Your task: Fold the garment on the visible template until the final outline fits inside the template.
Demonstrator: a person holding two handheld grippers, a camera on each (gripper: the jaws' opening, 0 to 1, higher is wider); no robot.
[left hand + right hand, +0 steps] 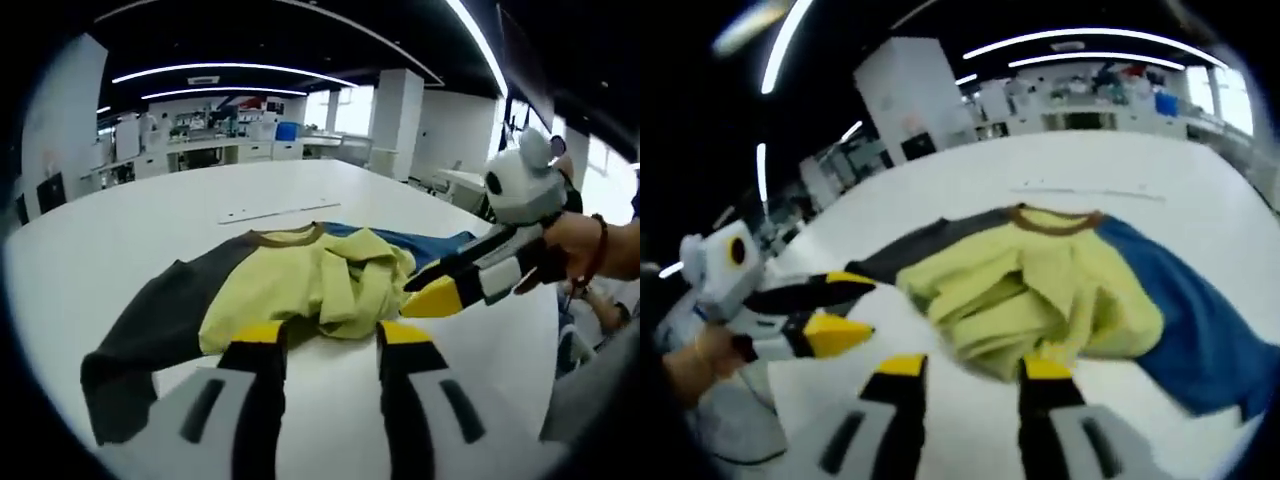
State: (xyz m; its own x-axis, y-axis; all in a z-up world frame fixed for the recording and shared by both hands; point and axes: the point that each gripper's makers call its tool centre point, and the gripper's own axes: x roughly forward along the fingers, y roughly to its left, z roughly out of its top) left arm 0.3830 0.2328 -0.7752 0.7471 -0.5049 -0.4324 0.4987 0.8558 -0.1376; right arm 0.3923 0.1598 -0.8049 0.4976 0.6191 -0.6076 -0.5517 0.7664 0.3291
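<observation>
A T-shirt [300,280] with a yellow-green body, a dark grey sleeve [150,330], a blue sleeve [1200,320] and a brown collar lies on the white table [150,220]. Its yellow middle [1030,290] is bunched into loose folds. My left gripper [331,335] stands open just short of the shirt's near hem. From the side it is the left gripper [835,310], jaws apart, beside the grey sleeve. My right gripper [973,367] is open, its tips at the edge of the yellow folds. In the left gripper view the right gripper [440,285] reaches in at the shirt's right edge.
A thin pale strip [270,212] lies flat on the table beyond the collar, also the strip [1090,190]. A hand with a bracelet [590,250] holds the right gripper. White pillars and desks stand far behind; bare tabletop surrounds the shirt.
</observation>
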